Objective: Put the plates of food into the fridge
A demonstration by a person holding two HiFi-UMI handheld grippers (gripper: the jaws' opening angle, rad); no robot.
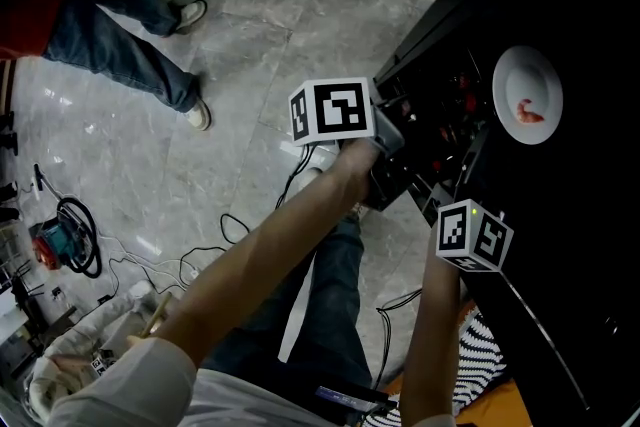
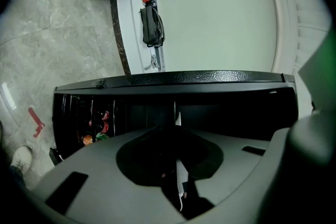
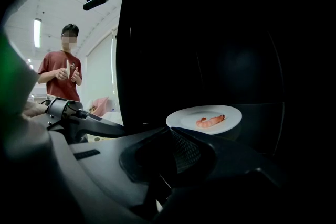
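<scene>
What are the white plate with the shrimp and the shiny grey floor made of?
The plate looks like glazed ceramic, perhaps porcelain: smooth, white, glossy, with a raised rim. The floor seems polished marble or marble-look tile: grey with pale veins, joint lines and bright reflections.

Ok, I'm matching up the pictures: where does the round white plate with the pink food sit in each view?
Head view: round white plate upper right.
Left gripper view: not in it.
Right gripper view: plate low, right of centre.
Shared landmark: black fridge.
</scene>
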